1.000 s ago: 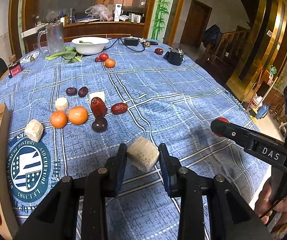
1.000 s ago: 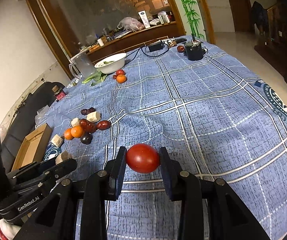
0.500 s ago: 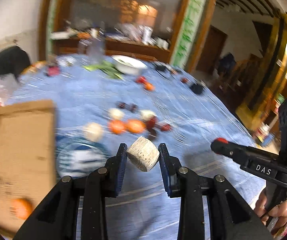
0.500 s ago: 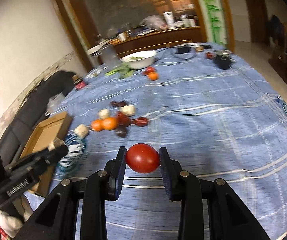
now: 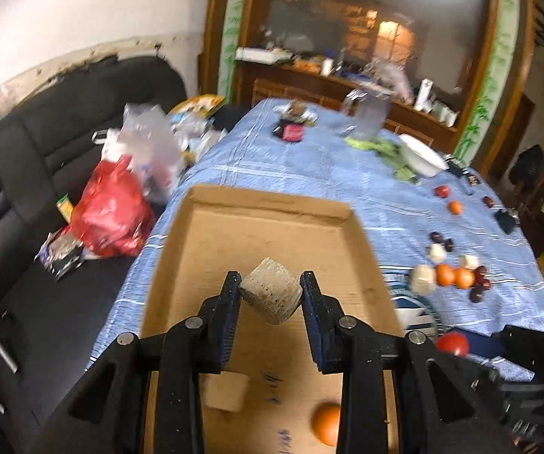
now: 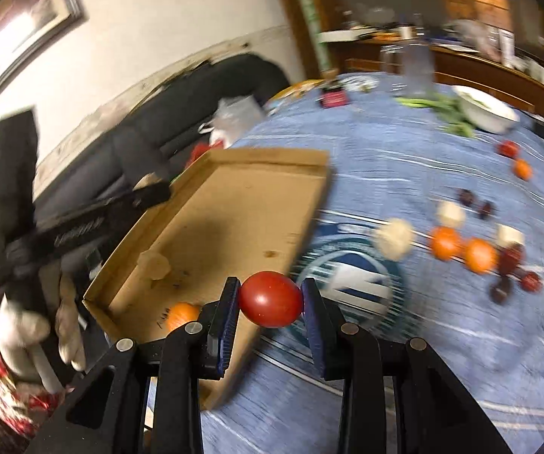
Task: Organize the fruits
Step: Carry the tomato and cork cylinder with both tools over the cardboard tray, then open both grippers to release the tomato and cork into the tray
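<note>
The left hand-held gripper (image 5: 271, 295) pinches a pale cut chunk (image 5: 270, 295) directly above the open cardboard box (image 5: 264, 234), so its drop lies straight below; the right hand-held gripper (image 6: 271, 299) clamps a red tomato (image 6: 271, 299) just beside the box's near corner, box to its left; farther off, oranges (image 6: 461, 249) and dark fruits wait on the table (image 6: 404, 143)

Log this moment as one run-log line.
left gripper: holds pale chunk over cardboard tray | right gripper: holds tomato beside tray | nothing released
</note>
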The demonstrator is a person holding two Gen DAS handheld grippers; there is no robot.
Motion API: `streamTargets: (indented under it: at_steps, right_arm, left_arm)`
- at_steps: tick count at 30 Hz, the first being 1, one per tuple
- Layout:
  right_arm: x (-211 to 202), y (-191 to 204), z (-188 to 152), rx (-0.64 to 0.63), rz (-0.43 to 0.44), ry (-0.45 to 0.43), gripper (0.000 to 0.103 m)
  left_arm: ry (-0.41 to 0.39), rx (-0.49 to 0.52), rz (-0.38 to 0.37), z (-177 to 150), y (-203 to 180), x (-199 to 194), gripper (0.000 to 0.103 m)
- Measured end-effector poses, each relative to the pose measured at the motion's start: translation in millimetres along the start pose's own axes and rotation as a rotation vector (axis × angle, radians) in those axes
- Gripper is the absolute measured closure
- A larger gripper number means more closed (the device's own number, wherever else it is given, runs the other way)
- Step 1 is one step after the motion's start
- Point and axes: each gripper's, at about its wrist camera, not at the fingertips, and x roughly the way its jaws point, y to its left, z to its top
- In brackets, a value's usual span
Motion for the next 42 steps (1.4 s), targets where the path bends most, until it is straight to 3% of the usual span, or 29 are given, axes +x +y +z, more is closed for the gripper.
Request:
streamTargets:
  at_steps: [7, 17, 20, 22, 24, 26, 31, 39, 42]
  right_arm:
    - [46.0, 19.8, 8.7, -0.052, -0.002, 0.070, 0.067]
    - [83.2, 37.6, 2.6, -0.094, 0.006, 0.151, 0.066]
    - [78.8, 40.1, 0.4, -0.092, 0.010, 0.143, 0.064]
    - [71.2, 41.3, -0.5, -0.091, 0.008, 0.124, 0.044]
    - [59.5, 42.6, -1.9, -0.087, 0.008, 0.094, 0.039]
    - [45.7, 42.6, -5.6, -0.084, 0.006, 0.069, 0.039]
    - [1.6, 28.4, -23.7, -0.025, -0.021, -0.003, 0.038]
    - [-73.7, -29.1, -52.8, 0.144, -0.068, -0.122, 0.036]
    - [-102.0, -56.2, -65.3, 0.207, -0.098, -0.169, 0.030]
  left_arm:
    - [0.124, -0.028, 0.049, -0.5, 12.6, 41.5, 0.072]
    - [0.240, -0.023, 0.093, -11.8, 16.7, 54.0, 0.071]
    - [0.239, -0.052, 0.084, -15.8, 21.3, 48.0, 0.059]
    - [0.225, -0.079, 0.074, -16.8, 25.5, 39.8, 0.053]
    - [0.196, -0.108, 0.049, -18.1, 29.1, 26.9, 0.049]
    - [0.152, -0.147, 0.036, -22.1, 32.7, 10.7, 0.043]
    - [0.076, -0.218, -0.032, -36.9, 29.1, -26.3, 0.042]
    - [0.017, -0.104, -0.103, -37.0, -43.1, -66.0, 0.041]
    - [0.005, -0.051, -0.132, -39.0, -76.1, -73.7, 0.031]
